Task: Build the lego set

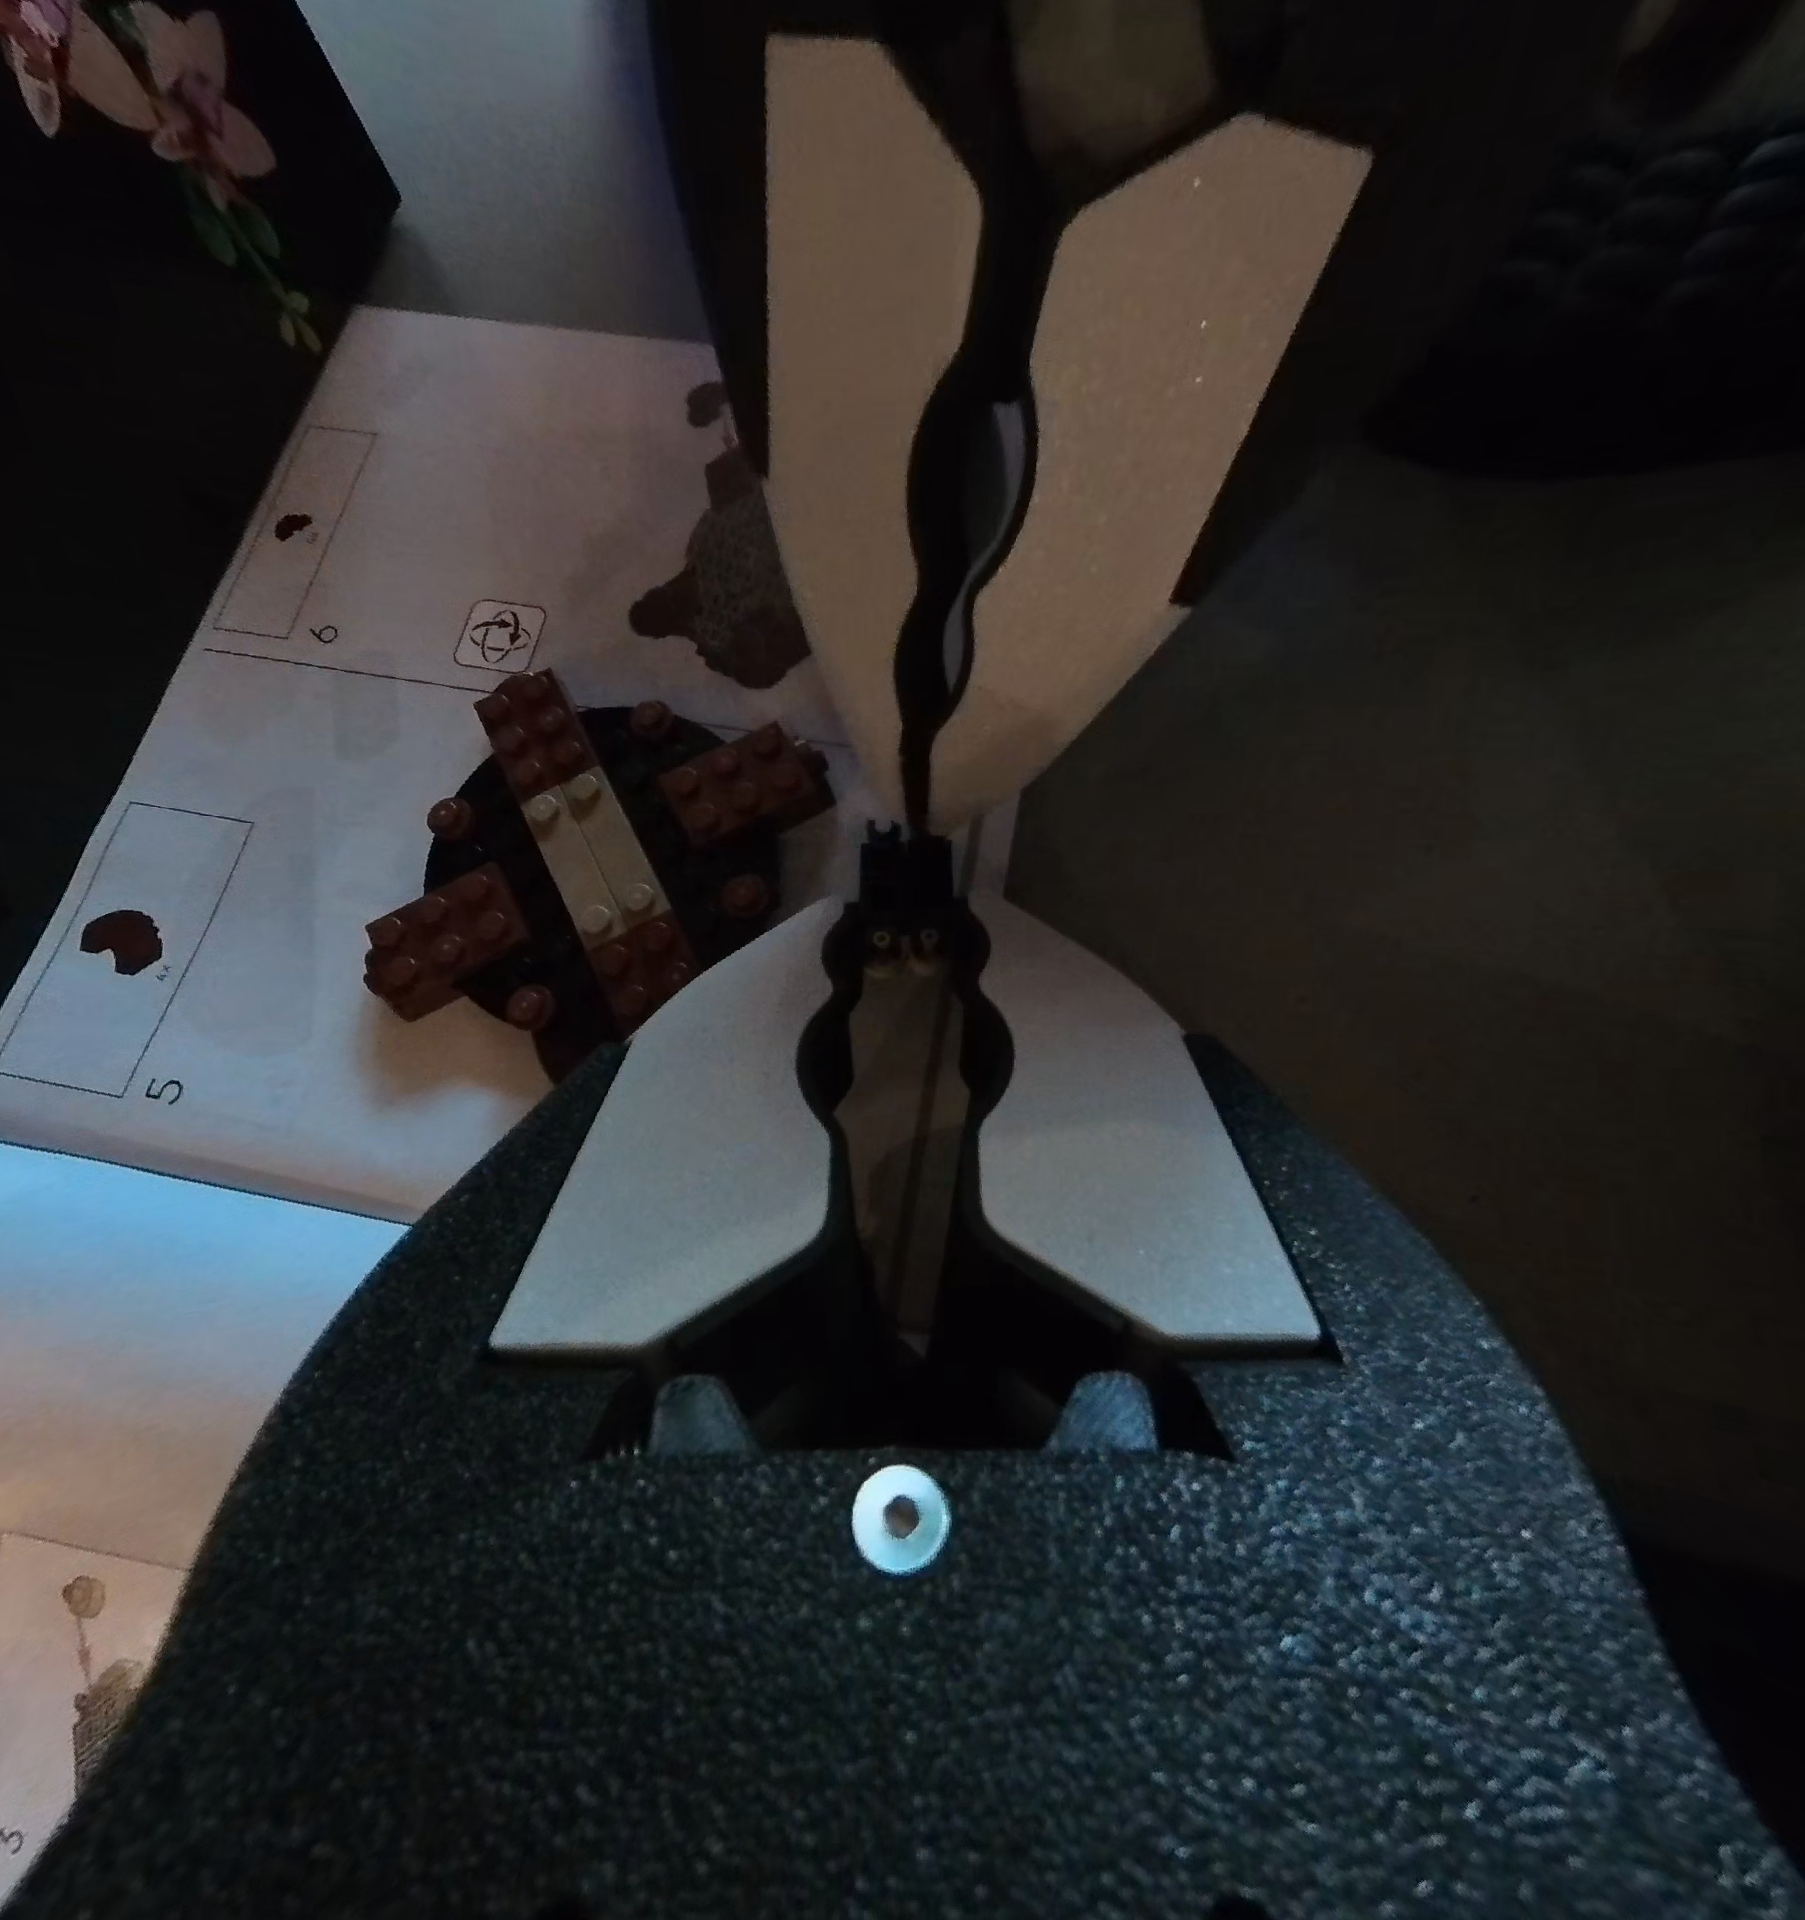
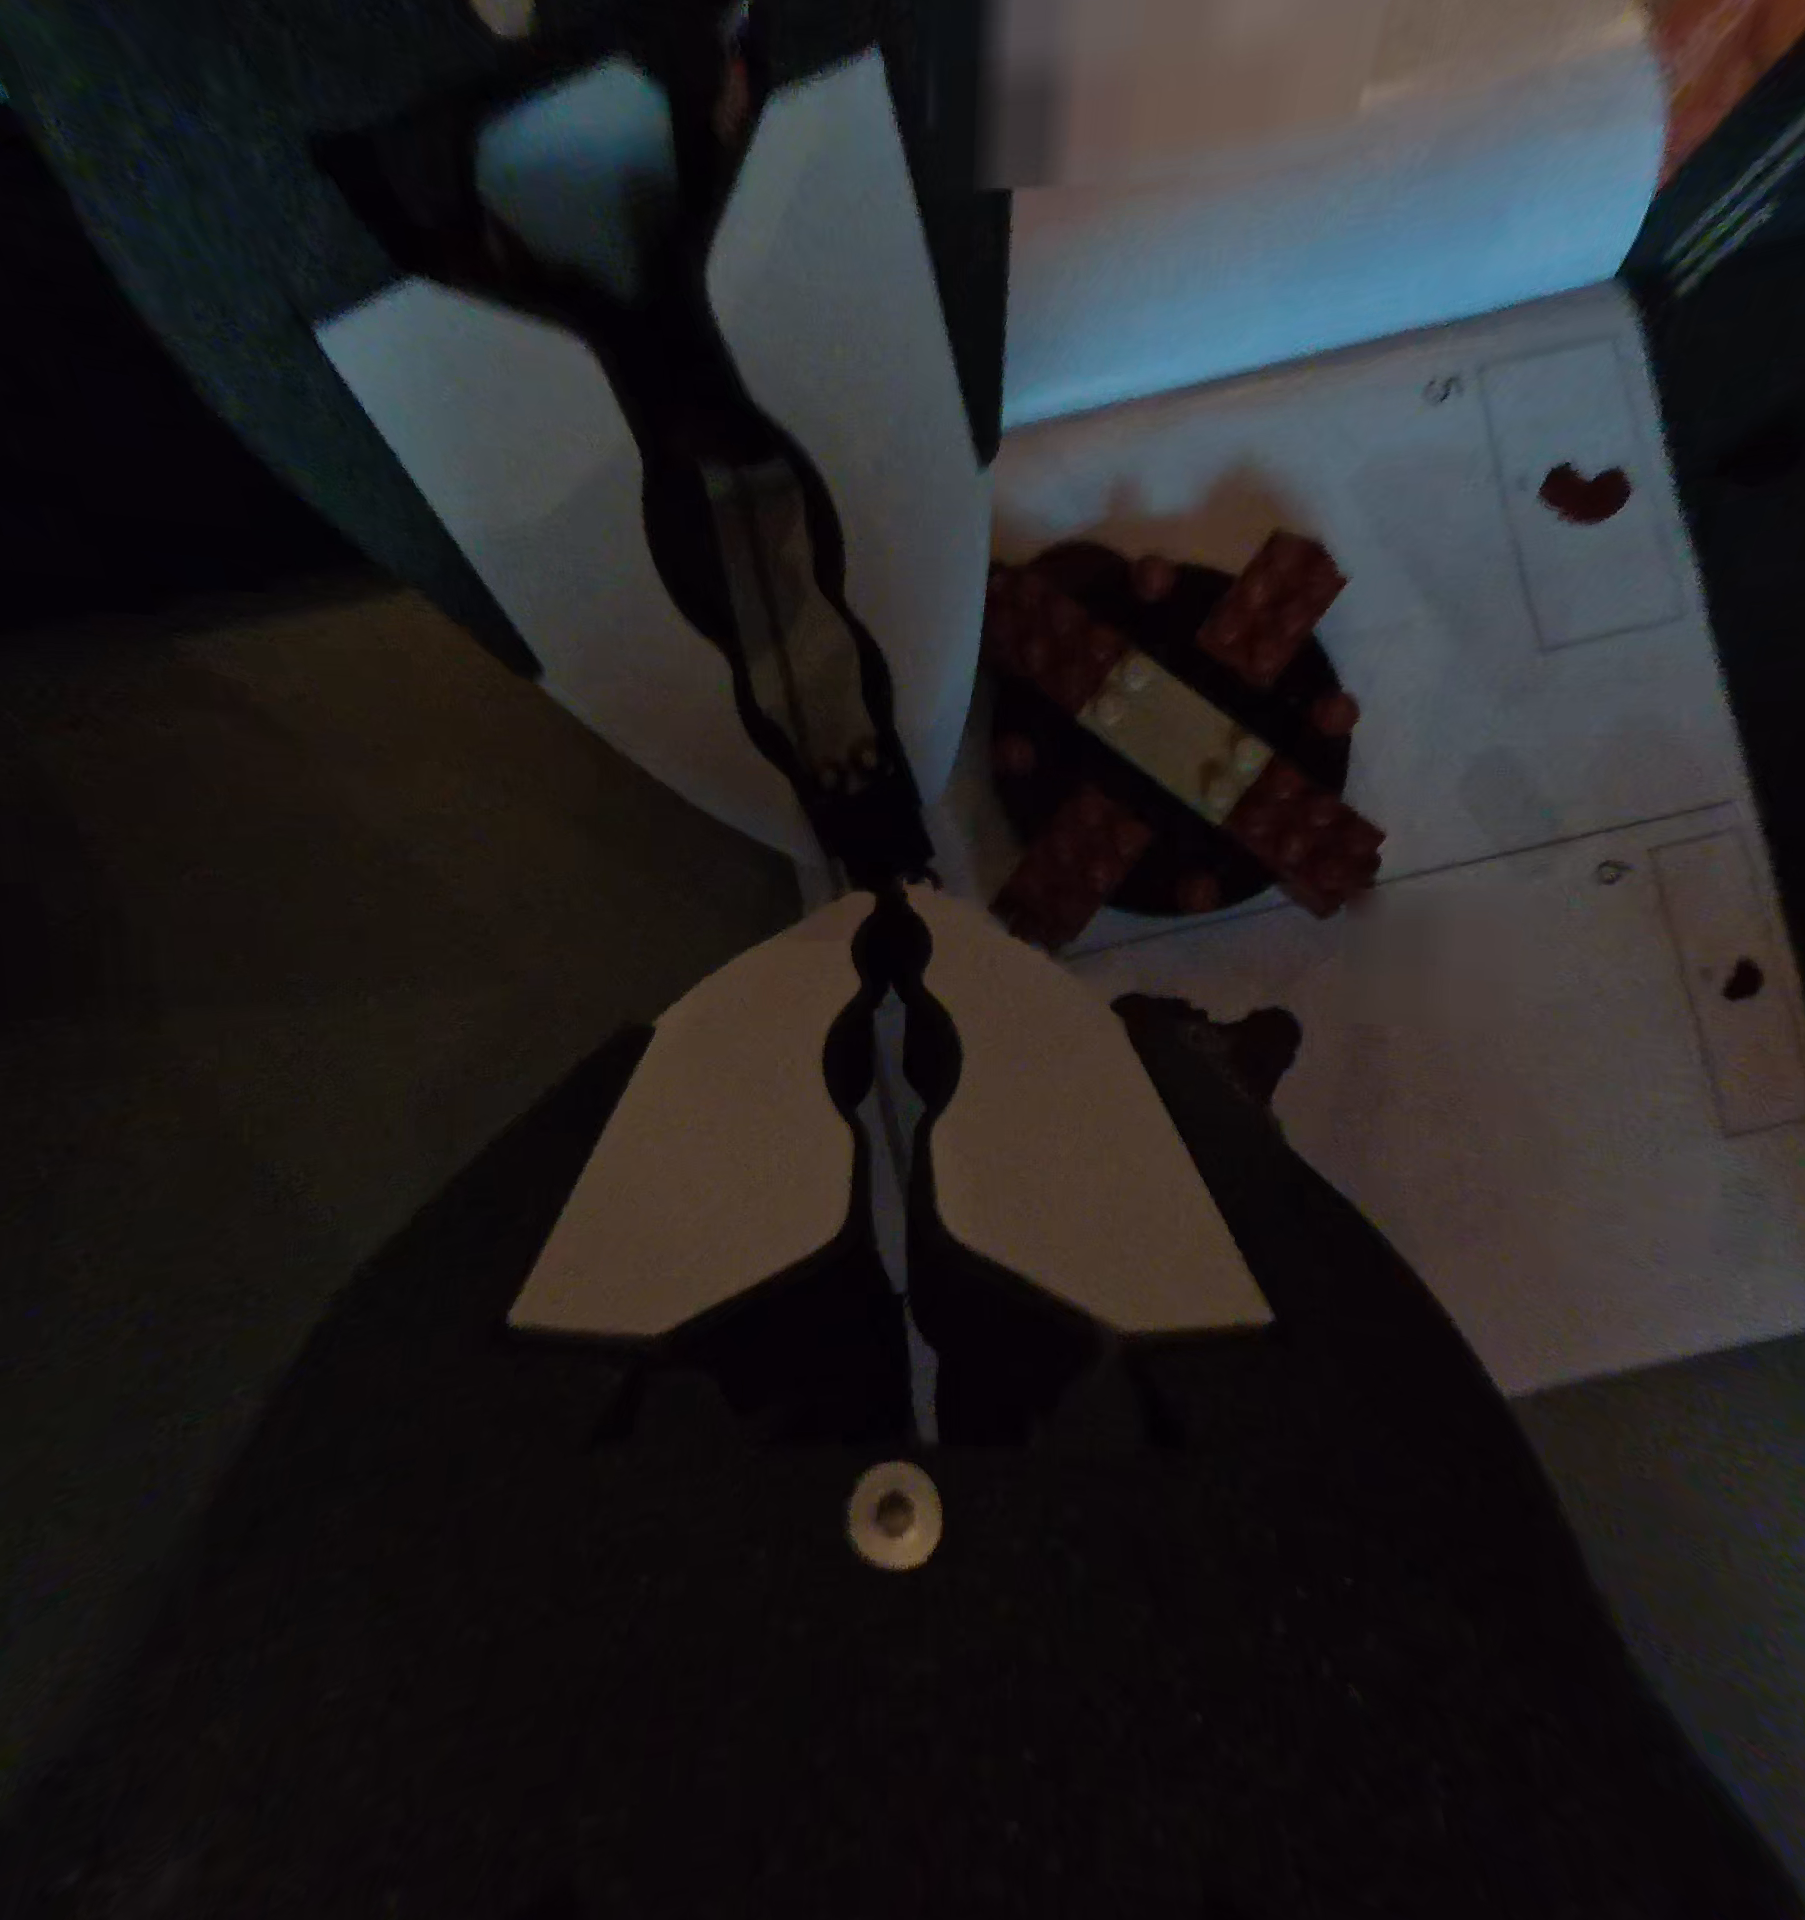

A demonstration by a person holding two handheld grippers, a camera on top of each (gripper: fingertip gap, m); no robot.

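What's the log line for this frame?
left gripper: shut on black brick | right gripper: shut, tip at brick | model: on booklet

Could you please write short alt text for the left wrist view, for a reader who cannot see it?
The left gripper grips a small black brick piece tip to tip with the shut right gripper. Beside them, a round black plate with brown and tan bricks sits on an open instruction booklet.
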